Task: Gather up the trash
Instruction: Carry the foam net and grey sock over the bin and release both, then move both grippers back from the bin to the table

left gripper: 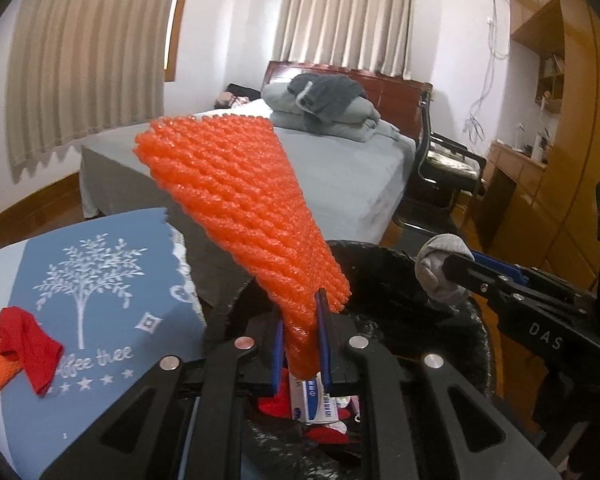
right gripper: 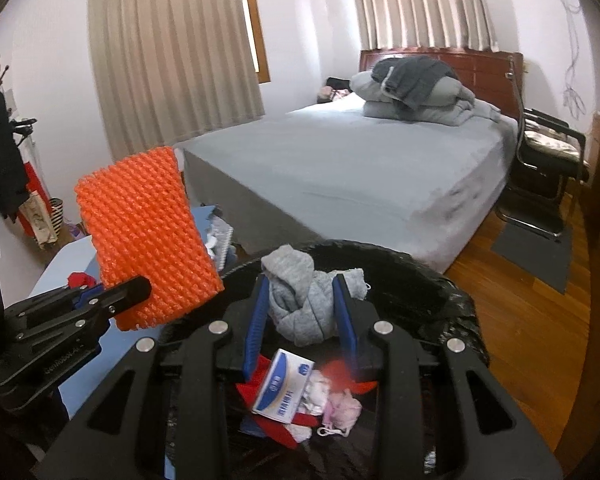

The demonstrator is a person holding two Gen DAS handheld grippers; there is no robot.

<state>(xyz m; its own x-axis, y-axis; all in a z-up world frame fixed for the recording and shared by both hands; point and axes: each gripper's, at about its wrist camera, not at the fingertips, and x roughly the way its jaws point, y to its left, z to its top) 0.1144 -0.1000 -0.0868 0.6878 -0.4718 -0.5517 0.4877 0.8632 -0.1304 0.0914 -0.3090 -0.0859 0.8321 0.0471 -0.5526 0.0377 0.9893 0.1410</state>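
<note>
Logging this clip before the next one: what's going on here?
A person is clearing trash with two handheld grippers. The left gripper is shut on an orange foam net; the right gripper grips a balled grey sock. Both hang over a black-lined bin that already holds a small box and scraps.

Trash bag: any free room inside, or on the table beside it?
Trash bag: far half bare; near side crowded by the white-blue box and scraps. Blue cloth free at its middle; red rag sits at its left edge.

Home bedroom: bed, curtains, probably wardrobe.
</note>
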